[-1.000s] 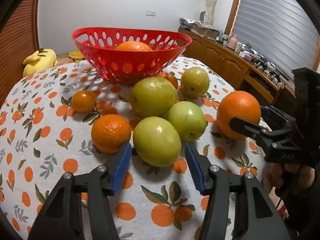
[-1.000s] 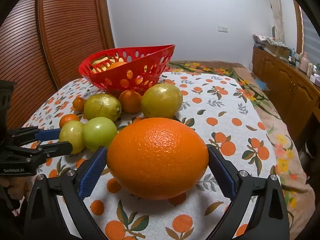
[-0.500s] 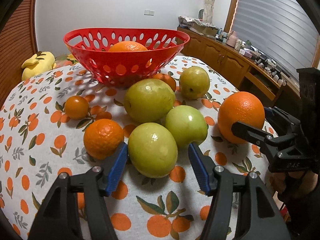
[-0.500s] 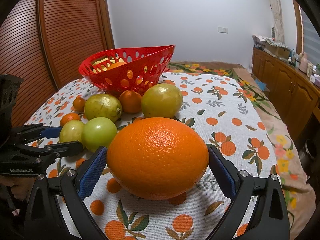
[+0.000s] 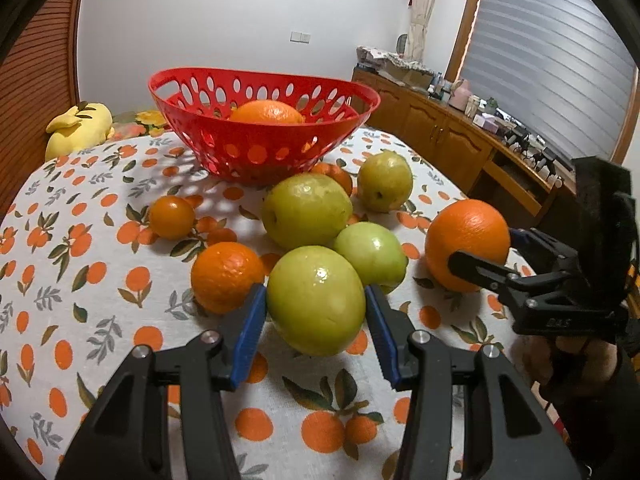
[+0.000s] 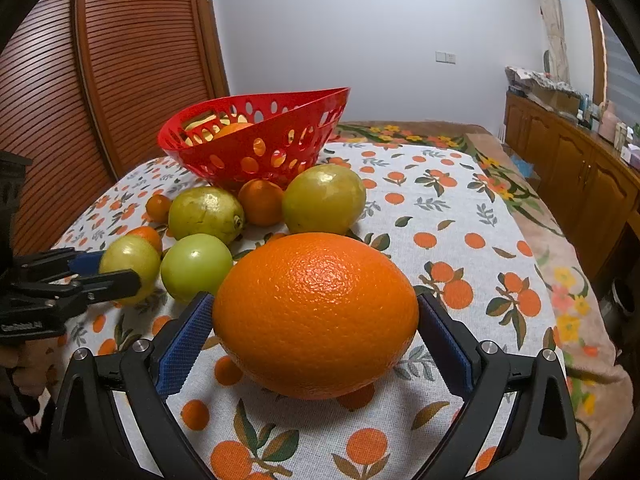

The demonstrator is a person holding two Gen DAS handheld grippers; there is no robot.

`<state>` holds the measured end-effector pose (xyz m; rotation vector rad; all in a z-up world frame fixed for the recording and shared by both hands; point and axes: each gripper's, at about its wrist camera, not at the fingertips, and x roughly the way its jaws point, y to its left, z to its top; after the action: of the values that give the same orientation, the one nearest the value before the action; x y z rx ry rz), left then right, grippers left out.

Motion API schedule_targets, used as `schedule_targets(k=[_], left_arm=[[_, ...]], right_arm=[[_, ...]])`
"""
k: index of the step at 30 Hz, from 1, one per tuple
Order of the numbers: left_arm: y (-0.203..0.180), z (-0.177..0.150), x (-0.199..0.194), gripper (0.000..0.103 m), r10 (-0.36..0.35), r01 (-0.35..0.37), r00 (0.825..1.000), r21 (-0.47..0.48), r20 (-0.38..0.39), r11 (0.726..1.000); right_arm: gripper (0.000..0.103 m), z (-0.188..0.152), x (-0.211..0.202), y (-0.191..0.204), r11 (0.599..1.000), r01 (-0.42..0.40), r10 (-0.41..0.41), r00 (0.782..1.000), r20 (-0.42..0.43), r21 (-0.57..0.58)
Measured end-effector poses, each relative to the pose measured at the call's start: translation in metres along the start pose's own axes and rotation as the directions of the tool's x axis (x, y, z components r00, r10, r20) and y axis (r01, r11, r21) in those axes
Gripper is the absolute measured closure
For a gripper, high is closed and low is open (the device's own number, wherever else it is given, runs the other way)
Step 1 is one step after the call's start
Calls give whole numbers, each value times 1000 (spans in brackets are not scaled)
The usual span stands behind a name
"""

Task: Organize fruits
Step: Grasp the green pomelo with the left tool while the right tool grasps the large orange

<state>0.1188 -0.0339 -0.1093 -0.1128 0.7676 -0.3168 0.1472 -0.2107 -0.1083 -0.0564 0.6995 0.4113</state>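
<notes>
My left gripper (image 5: 316, 320) is shut on a green fruit (image 5: 316, 300) and holds it just above the tablecloth; it also shows in the right wrist view (image 6: 128, 264). My right gripper (image 6: 316, 332) is shut on a large orange (image 6: 316, 312), which the left wrist view (image 5: 466, 240) shows at the right. A red perforated basket (image 5: 260, 148) stands at the back with one orange (image 5: 266, 112) inside. Loose green fruits (image 5: 306, 210) and small oranges (image 5: 226, 276) lie between the basket and my grippers.
The round table has an orange-print cloth (image 5: 80, 280). A yellow plush toy (image 5: 76, 128) lies at the far left edge. Wooden cabinets (image 5: 460, 148) with clutter run along the right wall. A slatted wooden door (image 6: 120, 80) stands behind the table.
My left gripper has moved forward around the near green fruit and closed on it, lifting it slightly. My right gripper still holds the large orange in place.
</notes>
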Motion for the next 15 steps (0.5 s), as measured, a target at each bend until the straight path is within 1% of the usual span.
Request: schedule_targets(k=[15], left_arm=[[4, 4, -20, 54, -19, 19, 999, -12, 43, 1000]], right_arm=[[2, 1, 3, -3, 1000, -11, 11, 1000, -4, 18]])
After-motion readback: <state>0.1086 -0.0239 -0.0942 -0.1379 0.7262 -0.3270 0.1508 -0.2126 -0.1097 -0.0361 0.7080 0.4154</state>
